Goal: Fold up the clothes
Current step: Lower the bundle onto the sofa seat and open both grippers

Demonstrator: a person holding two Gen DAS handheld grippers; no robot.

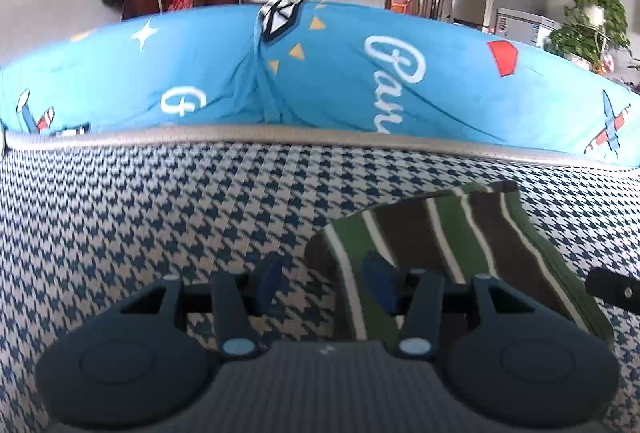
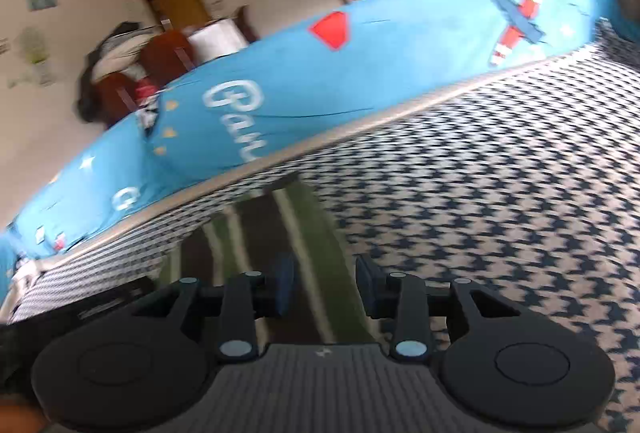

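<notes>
One striped garment [image 1: 452, 233] lay folded on the bed [image 1: 160, 217]; left gripper [image 1: 324, 283] and right gripper [image 2: 325, 283] both hung open, gripping nothing.

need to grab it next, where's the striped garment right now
In the left wrist view the striped garment lies folded on the houndstooth cushion, right of centre, below the blue bolster.

Green-and-brown striped garment [image 1: 448, 233] with white lines lies on blue-and-white houndstooth cover [image 1: 160, 217].

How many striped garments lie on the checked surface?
1. The striped garment, green and brown, lies folded on the checked surface, before the blue cushion. Others may lie outside the views.
</notes>
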